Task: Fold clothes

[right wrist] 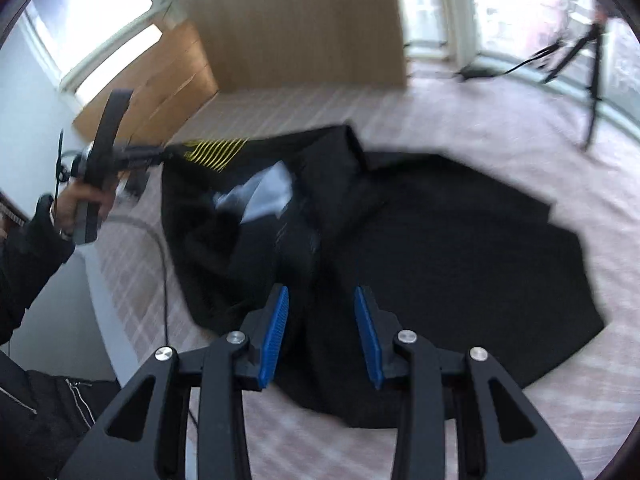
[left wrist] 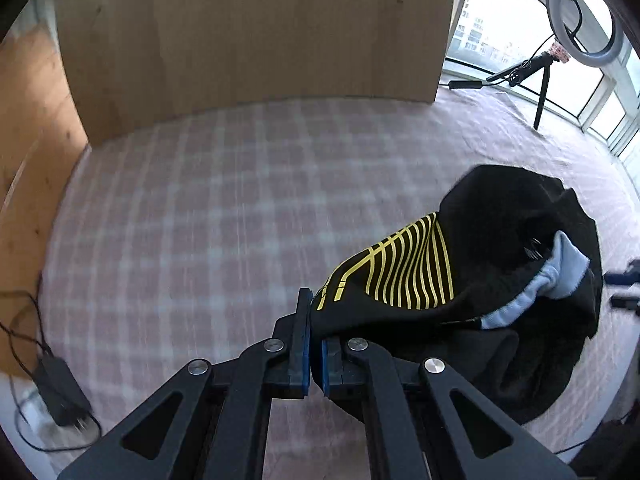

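A black garment [left wrist: 500,248] with yellow stripes [left wrist: 408,276] and a pale blue lining [left wrist: 560,276] lies bunched on the checked bed cover. My left gripper [left wrist: 316,340] is shut on the garment's striped end and holds it raised. In the right wrist view the same garment [right wrist: 440,248] spreads across the bed, its striped end [right wrist: 216,152] lifted at the left by the left gripper [right wrist: 164,154], held in a person's hand [right wrist: 80,200]. My right gripper [right wrist: 322,328] stands open just above the garment's near edge, nothing between its blue pads [right wrist: 276,332].
A wooden headboard [left wrist: 248,32] stands at the far side of the pink checked bed cover [left wrist: 192,220]. A ring light on a tripod [left wrist: 576,20] stands at the far right by the windows. A power adapter with cables [left wrist: 60,392] lies at the bed's left edge.
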### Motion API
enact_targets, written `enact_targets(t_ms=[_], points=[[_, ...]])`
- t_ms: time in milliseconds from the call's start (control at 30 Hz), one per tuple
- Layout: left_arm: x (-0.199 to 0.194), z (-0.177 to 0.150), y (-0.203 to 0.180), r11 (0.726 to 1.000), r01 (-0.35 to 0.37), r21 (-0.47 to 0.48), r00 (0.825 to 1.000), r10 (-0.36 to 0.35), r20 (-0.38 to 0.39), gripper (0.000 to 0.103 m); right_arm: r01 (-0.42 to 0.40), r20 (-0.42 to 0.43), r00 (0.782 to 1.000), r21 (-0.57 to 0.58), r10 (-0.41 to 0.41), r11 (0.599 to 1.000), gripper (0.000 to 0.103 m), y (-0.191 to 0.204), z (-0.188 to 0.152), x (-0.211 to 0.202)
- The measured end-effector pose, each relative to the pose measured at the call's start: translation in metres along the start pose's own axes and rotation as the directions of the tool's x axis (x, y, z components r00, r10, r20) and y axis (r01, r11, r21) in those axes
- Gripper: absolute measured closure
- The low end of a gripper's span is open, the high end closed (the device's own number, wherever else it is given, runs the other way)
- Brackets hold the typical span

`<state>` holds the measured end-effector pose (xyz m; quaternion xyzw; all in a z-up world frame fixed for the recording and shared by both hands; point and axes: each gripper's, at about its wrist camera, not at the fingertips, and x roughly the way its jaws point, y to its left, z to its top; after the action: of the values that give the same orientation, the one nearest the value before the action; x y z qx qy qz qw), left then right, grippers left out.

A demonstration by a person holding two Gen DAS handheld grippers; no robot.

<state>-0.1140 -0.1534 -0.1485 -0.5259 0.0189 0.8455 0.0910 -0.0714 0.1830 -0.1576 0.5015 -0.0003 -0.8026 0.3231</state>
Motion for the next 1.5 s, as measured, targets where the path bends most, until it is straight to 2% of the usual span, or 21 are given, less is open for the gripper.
enact_targets(t_ms=[233,367,633,667,700,767,800,867,1000,1067,1133,1200,1267,1300,1367,1500], points=[[-0.004,0.001,-0.005,0.999,0.035,0.006,0.999,-0.035,0.034,0.1,0.0,-0.067,0.998,0.009,0.001,1.0,0.068,0.025,-0.006,0.044],[-0.007,0.004,-0.006,0.998,0.052,0.02,0.997,-0.053,0.047,0.1,-0.025,-0.05,0.998,0.104,0.03,0.994,0.068,0.012,-0.014,0.035],[-0.005,0.007,-0.016,0.997,0.068,0.042,0.996,-0.07,0.046,0.1,0.025,-0.119,0.993,0.022,-0.022,0.999,0.069,0.033,-0.012,0.065],[-0.007,0.007,-0.016,0.997,0.069,0.043,0.996,-0.071,0.048,0.1,0.031,-0.117,0.993,0.019,-0.029,0.999,0.07,0.034,-0.012,0.064],[-0.008,0.006,-0.016,0.997,0.07,0.044,0.996,-0.072,0.051,0.1,0.037,-0.115,0.993,0.016,-0.035,0.999,0.081,0.035,-0.011,0.063],[-0.015,0.004,-0.017,0.996,0.072,0.047,0.995,-0.075,0.06,0.1,0.05,-0.111,0.993,0.01,-0.049,0.999,0.094,0.037,-0.01,0.061],[-0.019,0.004,-0.017,0.996,0.077,0.047,0.994,-0.08,0.068,0.1,0.056,-0.109,0.992,0.007,-0.055,0.998,0.095,0.038,-0.009,0.06],[-0.031,0.005,-0.018,0.995,0.094,0.043,0.991,-0.097,0.089,0.1,0.077,-0.079,0.994,-0.009,-0.078,0.997,0.096,0.038,-0.004,0.042],[-0.067,0.013,-0.022,0.989,0.146,0.026,0.981,-0.148,0.125,0.1,0.209,0.016,0.978,-0.057,-0.209,0.976,0.097,0.035,0.016,-0.027],[-0.094,0.017,-0.027,0.985,0.169,0.021,0.973,-0.17,0.158,0.1,0.294,0.072,0.955,-0.074,-0.289,0.953,0.097,0.033,0.025,-0.067],[-0.121,0.019,-0.031,0.978,0.206,0.017,0.961,-0.206,0.187,0.1,0.374,0.131,0.922,-0.058,-0.364,0.926,0.097,0.028,0.033,-0.117],[-0.14,0.015,-0.036,0.971,0.239,0.018,0.95,-0.238,0.201,0.1,0.403,0.181,0.902,-0.023,-0.393,0.915,0.097,0.017,0.032,-0.164],[-0.14,0.005,-0.048,0.956,0.292,0.029,0.941,-0.292,0.173,0.1,0.416,0.215,0.888,0.008,-0.408,0.909,0.097,0.009,0.027,-0.196],[-0.138,-0.001,-0.054,0.95,0.311,0.038,0.937,-0.313,0.158,0.1,0.417,0.22,0.885,0.016,-0.41,0.909,0.097,0.009,0.021,-0.2],[-0.117,-0.018,-0.07,0.954,0.293,0.069,0.948,-0.299,0.107,0.1,0.421,0.216,0.883,0.028,-0.417,0.907,0.097,0.008,0.01,-0.2],[-0.055,-0.053,-0.089,0.957,0.28,0.071,0.96,-0.277,-0.048,0.099,0.394,0.075,0.915,0.05,-0.396,0.918,0.097,-0.014,-0.027,-0.141]])
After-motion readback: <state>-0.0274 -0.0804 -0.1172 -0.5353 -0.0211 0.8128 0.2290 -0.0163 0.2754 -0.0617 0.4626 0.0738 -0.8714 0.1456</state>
